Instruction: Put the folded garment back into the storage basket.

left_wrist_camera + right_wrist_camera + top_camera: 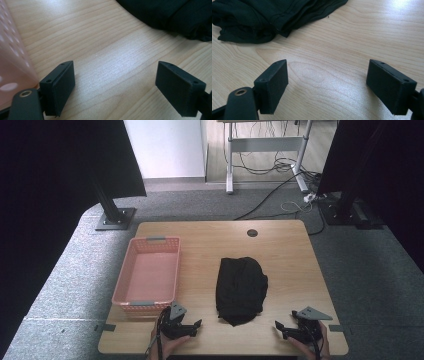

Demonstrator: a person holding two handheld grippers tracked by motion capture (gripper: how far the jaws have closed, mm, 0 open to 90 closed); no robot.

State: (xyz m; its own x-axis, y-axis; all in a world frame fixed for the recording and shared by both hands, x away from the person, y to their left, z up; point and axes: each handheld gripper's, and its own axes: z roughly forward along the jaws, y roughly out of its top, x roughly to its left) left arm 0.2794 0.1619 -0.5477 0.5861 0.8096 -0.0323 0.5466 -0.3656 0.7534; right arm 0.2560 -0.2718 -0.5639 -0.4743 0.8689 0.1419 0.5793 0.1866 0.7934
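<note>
A folded black garment [241, 289] lies in the middle of the wooden table [280, 250]. My left gripper [196, 326] rests near the table's front edge, left of the garment, with its jaws open and nothing between them. My right gripper [278, 327] sits near the front edge to the garment's right, also open and empty. In the left gripper view the garment [172, 15] fills the upper right, beyond the open left gripper [115, 82]. In the right gripper view the garment [267, 17] lies at the upper left, ahead of the open right gripper [327, 82].
A pink plastic basket [148, 275] stands on the table's left side, just behind my left gripper; its wall [10, 57] shows at the left of the left gripper view. A round cable hole [252, 233] is near the table's far edge. Black stands and cables are on the floor beyond.
</note>
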